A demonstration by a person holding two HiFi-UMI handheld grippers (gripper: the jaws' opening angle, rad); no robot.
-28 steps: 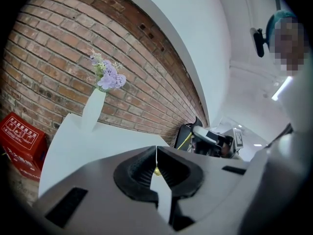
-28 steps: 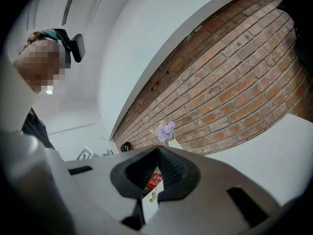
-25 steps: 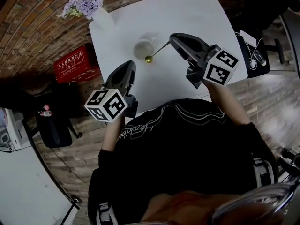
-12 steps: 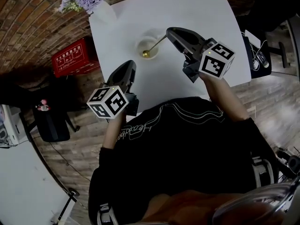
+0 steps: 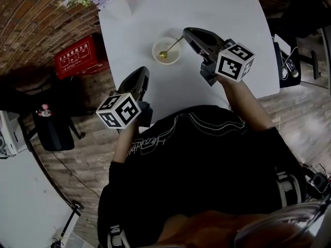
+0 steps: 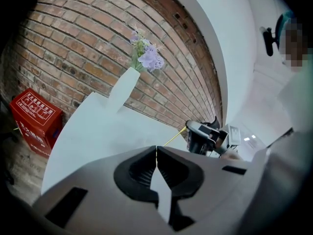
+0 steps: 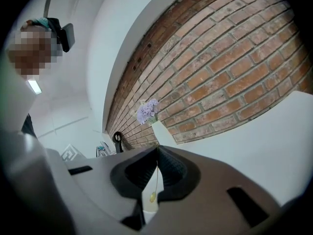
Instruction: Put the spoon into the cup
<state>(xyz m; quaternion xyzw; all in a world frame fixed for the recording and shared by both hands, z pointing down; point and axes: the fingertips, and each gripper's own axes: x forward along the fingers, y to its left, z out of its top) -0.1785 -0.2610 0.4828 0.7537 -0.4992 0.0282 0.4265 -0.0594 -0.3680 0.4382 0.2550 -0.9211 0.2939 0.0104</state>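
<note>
The right tongs (image 5: 186,33) are clamped shut on the handle end of the gold spoon (image 5: 172,46). Its long axis slants away from their tips, down and to the left in the head view, so its bowl lies within the rim of the white cup (image 5: 154,49); contact with the bottom cannot be told. The cup stands just beyond these tongs on the white bench (image 5: 222,9). The left tongs (image 5: 140,74), closed on nothing, hang over the bench's near edge, well apart from the cup. Letting go looks to need only the handle lowered toward the rim
</note>
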